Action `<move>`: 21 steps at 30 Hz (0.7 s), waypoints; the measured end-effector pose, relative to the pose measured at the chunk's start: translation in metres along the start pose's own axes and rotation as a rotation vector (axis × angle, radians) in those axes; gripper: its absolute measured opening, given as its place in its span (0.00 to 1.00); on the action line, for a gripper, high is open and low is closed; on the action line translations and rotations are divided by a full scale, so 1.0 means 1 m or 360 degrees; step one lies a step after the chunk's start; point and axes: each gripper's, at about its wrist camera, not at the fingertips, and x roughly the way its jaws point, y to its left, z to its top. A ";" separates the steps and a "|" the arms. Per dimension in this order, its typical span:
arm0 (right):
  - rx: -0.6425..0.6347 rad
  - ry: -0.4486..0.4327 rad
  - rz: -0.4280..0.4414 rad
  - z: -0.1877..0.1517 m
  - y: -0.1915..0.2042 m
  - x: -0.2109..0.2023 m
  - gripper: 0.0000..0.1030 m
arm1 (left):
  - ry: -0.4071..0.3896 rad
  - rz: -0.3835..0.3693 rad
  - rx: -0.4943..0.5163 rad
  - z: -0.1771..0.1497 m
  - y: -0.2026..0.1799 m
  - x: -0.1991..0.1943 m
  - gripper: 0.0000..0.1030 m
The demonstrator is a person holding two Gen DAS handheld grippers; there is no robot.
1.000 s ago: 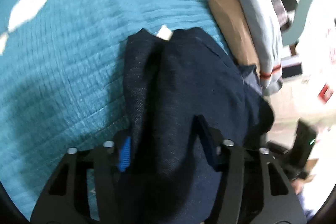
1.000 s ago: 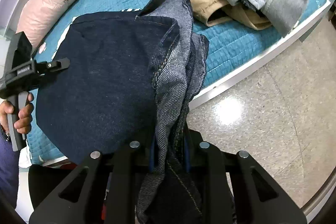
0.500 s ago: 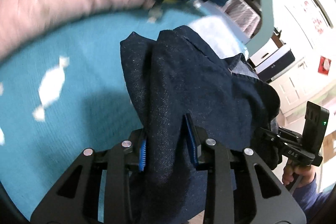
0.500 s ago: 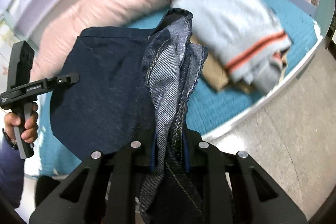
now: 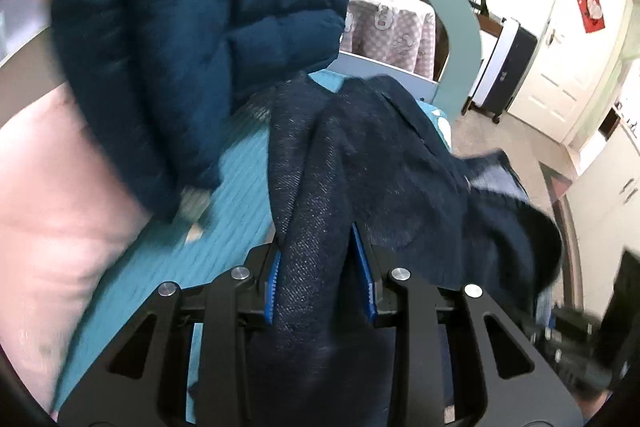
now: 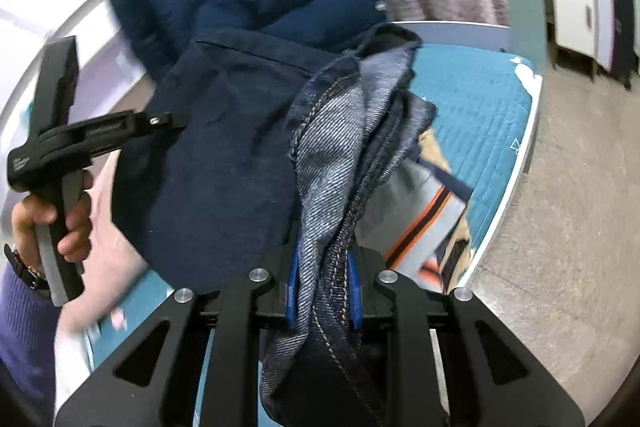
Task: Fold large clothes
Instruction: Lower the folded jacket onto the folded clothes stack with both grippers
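The left gripper [image 5: 320,267] has just been closing on a bunch of dark jeans [image 5: 360,155], and its blue pads [image 5: 274,279] press the denim from both sides. The right gripper [image 6: 322,291] is clamped on another fold of the jeans [image 6: 224,163] — the cloth hangs between the two tools, above a teal bed cover [image 6: 480,107]. A blue padded jacket [image 5: 192,27] lies beyond the fingers.
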 end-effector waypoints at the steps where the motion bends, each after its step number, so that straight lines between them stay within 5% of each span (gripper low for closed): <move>1: 0.0034 -0.0014 -0.0026 0.004 -0.004 0.008 0.18 | 0.0004 0.0005 0.0015 0.008 0.000 0.011 0.30; 6: 0.0206 0.0131 -0.0132 -0.007 -0.040 0.065 0.19 | 0.0167 0.0138 -0.0080 0.016 0.015 0.101 0.42; 8: 0.0229 0.0171 -0.0204 -0.022 -0.054 0.082 0.30 | 0.0206 0.0300 -0.0103 -0.001 0.026 0.129 0.50; 9: 0.0304 0.0157 -0.0135 -0.029 -0.067 0.088 0.34 | 0.0212 0.0340 -0.0117 -0.009 0.030 0.136 0.54; 11: 0.0312 0.0102 -0.0074 -0.034 -0.074 0.085 0.36 | 0.0159 0.0322 -0.0154 -0.014 0.037 0.132 0.56; 18: 0.0146 -0.0204 -0.0229 -0.020 -0.074 0.016 0.48 | -0.0132 0.0351 -0.0218 0.007 0.046 0.058 0.63; 21: -0.0069 -0.0230 -0.0127 -0.011 -0.047 0.002 0.38 | -0.0161 0.0239 -0.0122 -0.009 0.031 0.026 0.63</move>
